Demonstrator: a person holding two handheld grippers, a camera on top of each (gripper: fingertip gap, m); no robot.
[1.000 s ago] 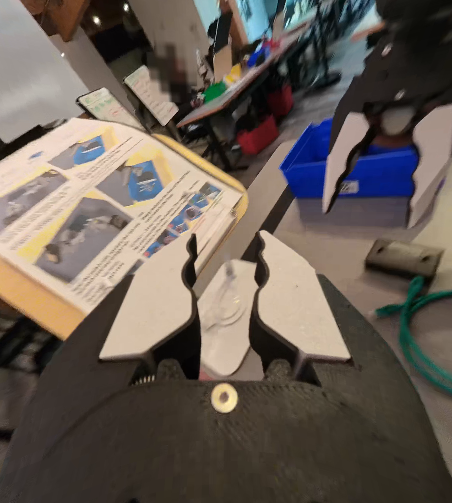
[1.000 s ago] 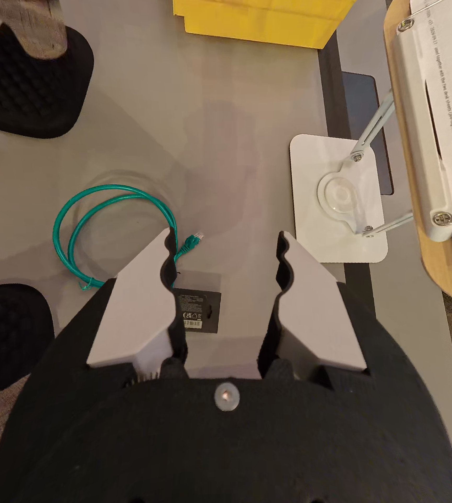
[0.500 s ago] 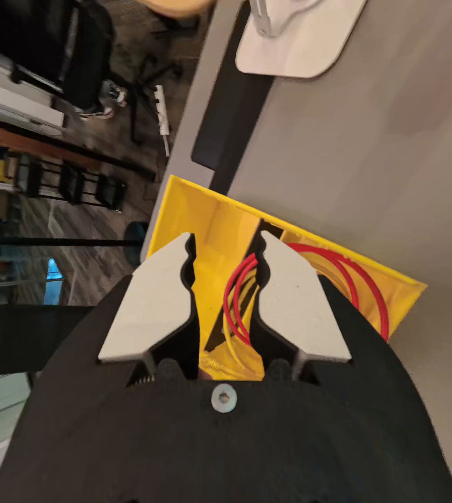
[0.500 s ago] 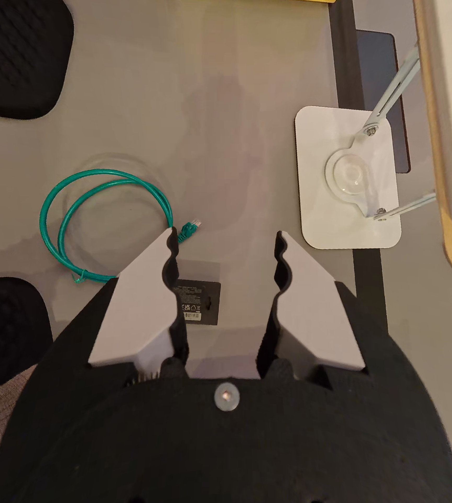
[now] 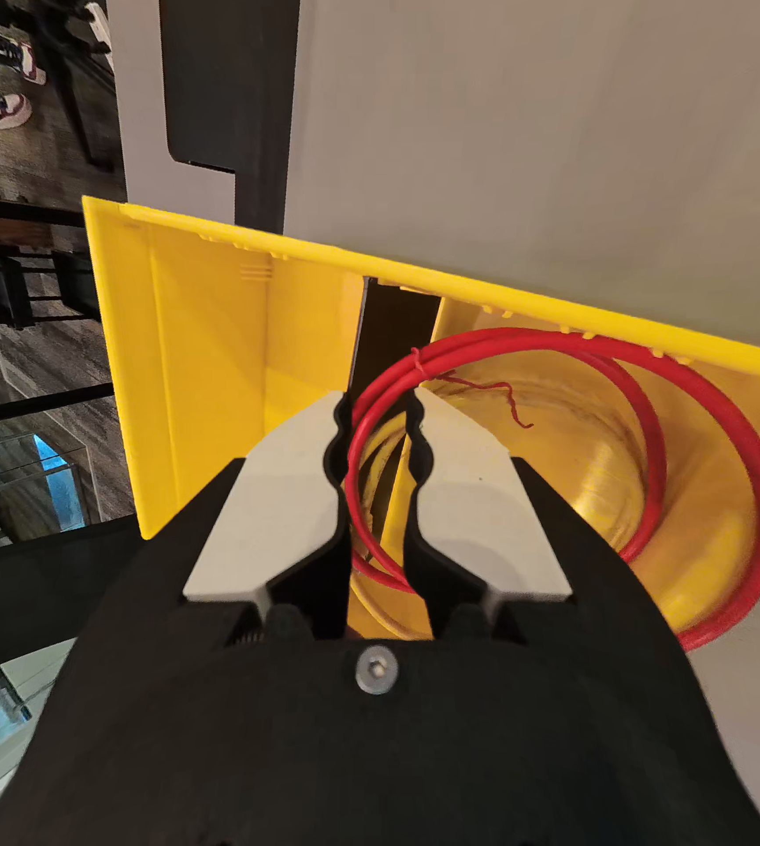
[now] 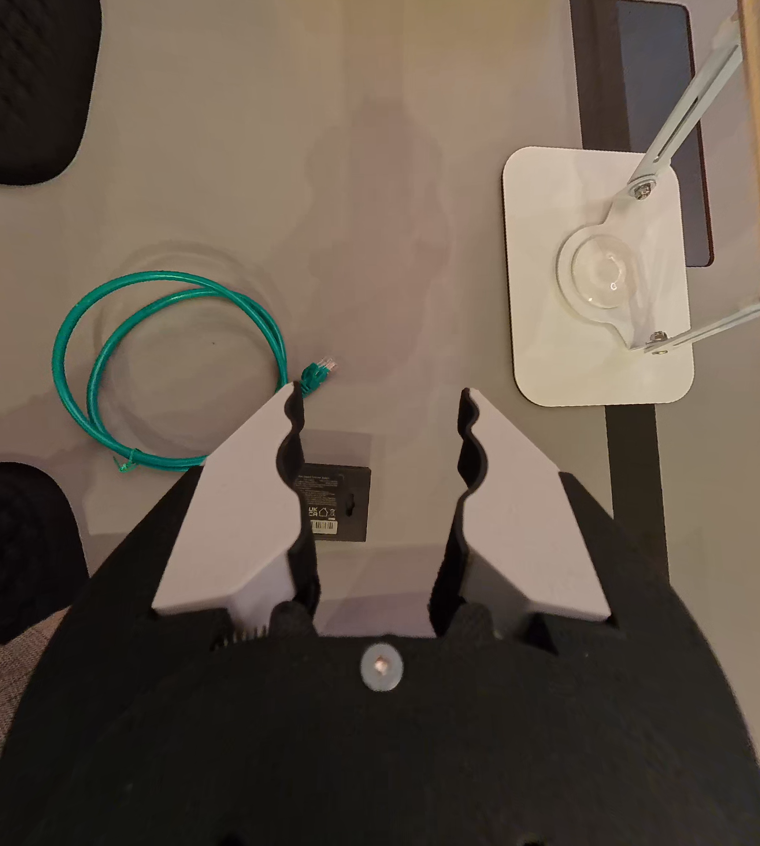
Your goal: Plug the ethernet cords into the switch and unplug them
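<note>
Ethernet cords show in both views, on and beside a grey desk (image 6: 369, 183). At the desk's edge a yellow bin (image 5: 213, 366) holds a red cord (image 5: 735, 458), coiled in a double loop and bound by a thin red twist tie. On the desk a green cord (image 6: 94, 329) lies in a loose double coil, its clear plug near the switch (image 6: 346, 503), a small flat black box lying label side up. The left tongs (image 5: 378, 412) are narrowly apart over the red coil; the right tongs (image 6: 380, 398) gape wide above the switch, empty.
</note>
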